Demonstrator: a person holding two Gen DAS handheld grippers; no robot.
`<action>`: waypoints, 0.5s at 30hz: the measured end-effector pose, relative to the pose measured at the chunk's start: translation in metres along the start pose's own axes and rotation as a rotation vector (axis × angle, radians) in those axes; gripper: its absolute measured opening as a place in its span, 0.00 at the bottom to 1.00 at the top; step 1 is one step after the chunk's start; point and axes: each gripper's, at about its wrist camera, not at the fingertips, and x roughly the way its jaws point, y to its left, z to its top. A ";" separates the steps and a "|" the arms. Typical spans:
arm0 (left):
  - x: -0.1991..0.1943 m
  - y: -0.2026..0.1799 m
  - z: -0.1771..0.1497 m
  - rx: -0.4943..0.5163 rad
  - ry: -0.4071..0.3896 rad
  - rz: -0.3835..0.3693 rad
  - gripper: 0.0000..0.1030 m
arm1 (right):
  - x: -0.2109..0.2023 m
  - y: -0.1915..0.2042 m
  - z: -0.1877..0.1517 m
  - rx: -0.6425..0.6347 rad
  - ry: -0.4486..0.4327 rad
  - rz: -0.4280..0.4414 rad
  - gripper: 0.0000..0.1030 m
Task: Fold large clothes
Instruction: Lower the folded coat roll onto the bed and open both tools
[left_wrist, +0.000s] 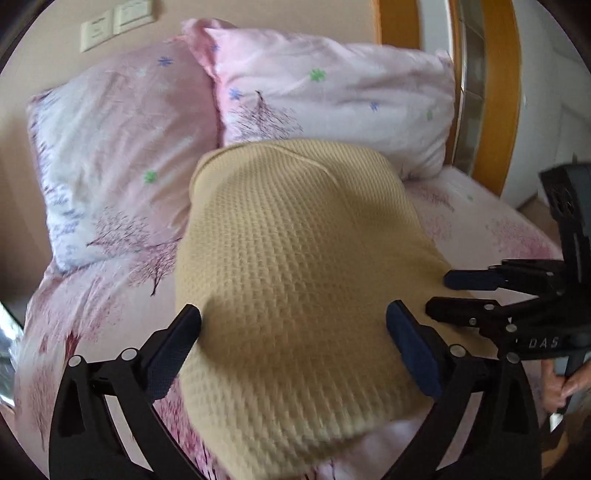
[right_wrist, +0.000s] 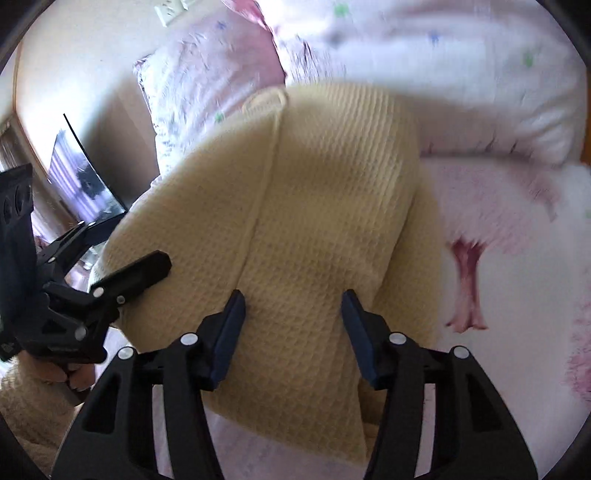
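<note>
We are looking over a bed (left_wrist: 480, 221) covered in a pink sheet printed with trees. At the head edge, two pink flowered pillows (left_wrist: 122, 147) are leaning against the wall, side by side and touching. A folded beige waffle-knit garment (left_wrist: 295, 258) is lying in the middle of the bed, its far end touching the pillows and its near end reaching toward the foot edge.

We are holding the left tool (left_wrist: 293, 325) over the garment's near left part; its jaws are standing wide apart with cloth showing between them, gripping nothing. From the right wrist view this tool (right_wrist: 147, 269) is sitting at the garment's left border.

We are holding the right tool (right_wrist: 293, 306) over the garment's near end, jaws also spread and empty, the cloth lying beneath them. In the left wrist view this tool (left_wrist: 439, 291) is reaching in just beside the garment's right border.
</note>
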 end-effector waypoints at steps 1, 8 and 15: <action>-0.011 0.003 -0.002 -0.022 -0.023 -0.002 0.99 | -0.014 0.007 0.000 -0.004 -0.044 -0.037 0.84; -0.082 0.014 -0.033 -0.145 -0.098 0.134 0.99 | -0.082 0.030 0.000 0.012 -0.236 -0.155 0.98; -0.106 -0.001 -0.062 -0.144 -0.003 0.208 0.99 | -0.103 0.054 -0.021 0.020 -0.187 -0.205 0.98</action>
